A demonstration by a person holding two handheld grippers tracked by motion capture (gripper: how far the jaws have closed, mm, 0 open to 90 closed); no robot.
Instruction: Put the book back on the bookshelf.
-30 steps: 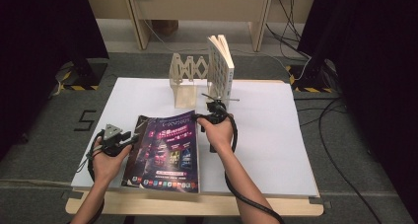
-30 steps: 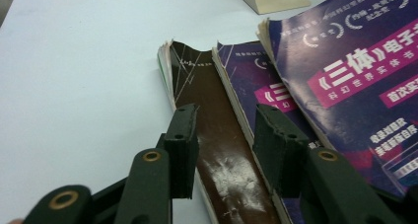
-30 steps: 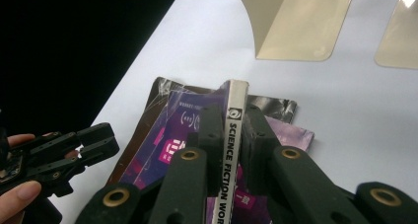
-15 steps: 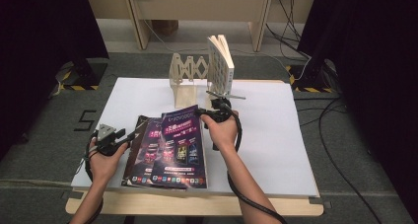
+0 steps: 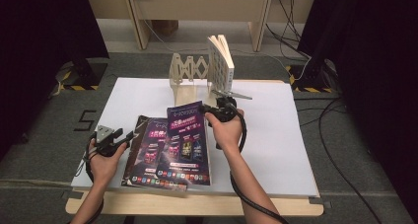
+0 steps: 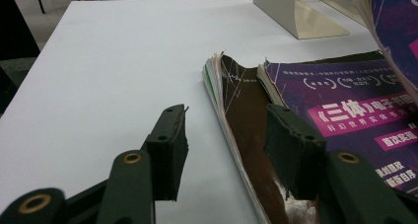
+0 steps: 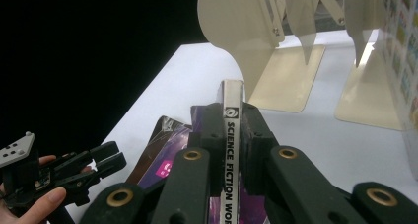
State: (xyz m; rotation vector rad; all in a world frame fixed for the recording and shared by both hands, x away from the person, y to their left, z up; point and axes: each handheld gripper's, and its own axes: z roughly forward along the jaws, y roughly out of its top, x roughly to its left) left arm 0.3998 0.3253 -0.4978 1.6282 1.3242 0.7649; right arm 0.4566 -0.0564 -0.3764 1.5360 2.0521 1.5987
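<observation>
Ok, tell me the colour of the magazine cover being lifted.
Mostly purple with pink banners, clearest in the high view: magazine.

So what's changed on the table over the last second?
The right gripper, clamped on the top magazine by its spine, lifted its far end off the stack. The left gripper drew back and its jaws have just been opening, free of the lower magazine. The folding bookstand and upright book stayed put.

Glossy paper magazine (image 5: 185, 140), matt white tabletop (image 5: 276, 135), smooth cream metal bookend (image 5: 185, 76)
</observation>
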